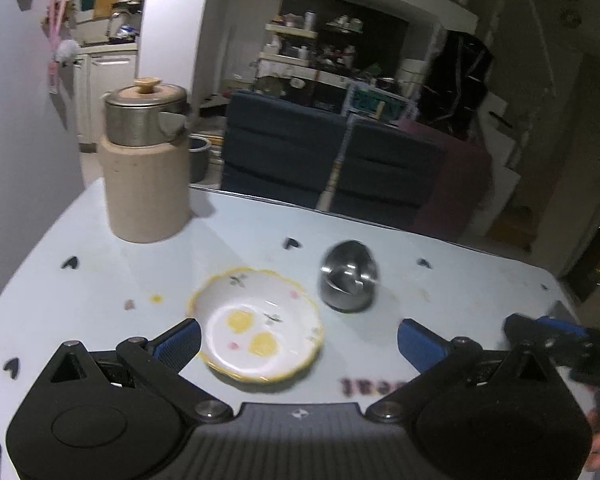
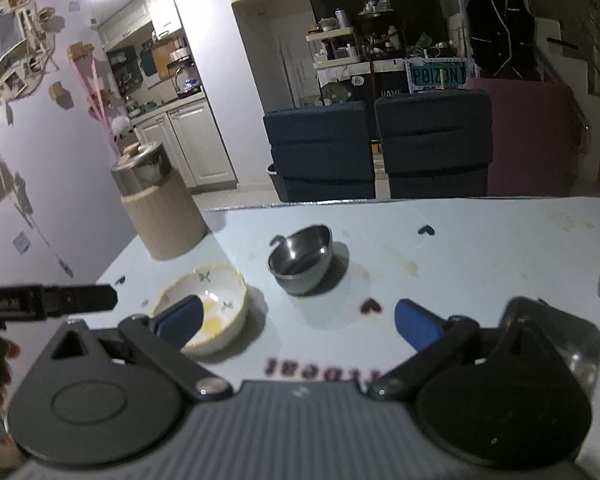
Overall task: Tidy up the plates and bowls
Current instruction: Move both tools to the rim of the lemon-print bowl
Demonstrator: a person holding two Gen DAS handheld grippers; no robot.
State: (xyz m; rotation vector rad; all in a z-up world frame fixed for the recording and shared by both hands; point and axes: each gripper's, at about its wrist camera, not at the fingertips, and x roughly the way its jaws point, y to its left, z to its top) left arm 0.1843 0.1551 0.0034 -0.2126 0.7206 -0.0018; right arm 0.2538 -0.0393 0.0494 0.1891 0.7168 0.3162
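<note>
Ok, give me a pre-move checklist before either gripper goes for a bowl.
1. Left gripper open and empty: ok, jaws spread wide.
2. Right gripper open and empty: ok.
3. Ceramic bowl upright and within reach: ok, it sits just ahead of the left gripper's left finger.
4. Steel bowl free of neighbours: ok, it stands apart from the ceramic bowl.
5. Steel bowl level: not ok, it looks tilted in both views.
6. Bowls empty: cannot tell; the yellow patches in the ceramic bowl may be pattern or residue.
7. Beige canister clear of the path: ok, it stands back near the table's far left.
</note>
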